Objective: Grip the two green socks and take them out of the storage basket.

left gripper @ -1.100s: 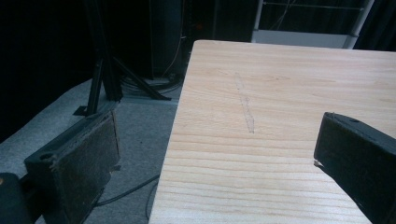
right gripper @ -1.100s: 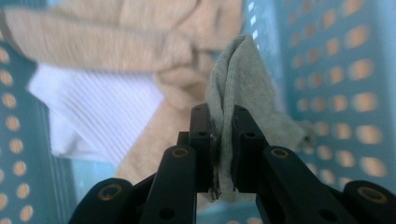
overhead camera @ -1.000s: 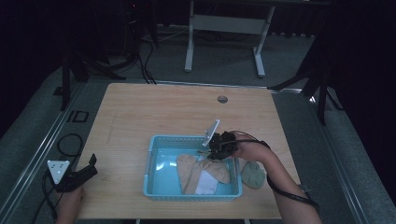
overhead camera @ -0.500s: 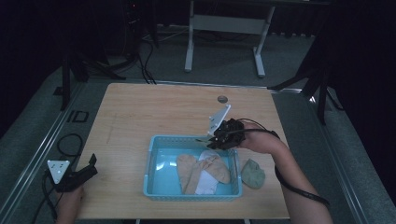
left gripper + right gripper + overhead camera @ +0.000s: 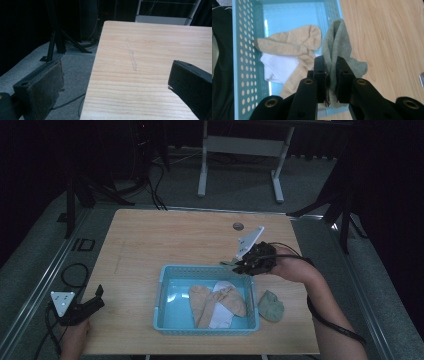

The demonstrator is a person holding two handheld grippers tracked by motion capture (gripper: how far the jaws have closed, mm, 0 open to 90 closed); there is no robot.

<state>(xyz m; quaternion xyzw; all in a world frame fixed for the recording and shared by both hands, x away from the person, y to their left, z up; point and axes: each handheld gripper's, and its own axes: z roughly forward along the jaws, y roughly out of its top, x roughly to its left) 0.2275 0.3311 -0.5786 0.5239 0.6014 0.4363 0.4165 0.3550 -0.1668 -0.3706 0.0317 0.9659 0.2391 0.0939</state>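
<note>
Above the blue basket's (image 5: 247, 50) far rim, right gripper (image 5: 329, 75) clamped on a green sock (image 5: 338, 42); left gripper (image 5: 82, 310) wide open, empty.

- The right tool (image 5: 231, 263) is held above the worktop (image 5: 150, 240) on an outstretched right forearm (image 5: 320, 295), pointing left and slightly down.
- Its jaws are pinched close together on a fold of green sock (image 5: 337, 45).
- The left tool (image 5: 92, 301) sits low at the near left edge, held by the left hand (image 5: 75, 335), jaws spread wide with nothing between them.
</note>
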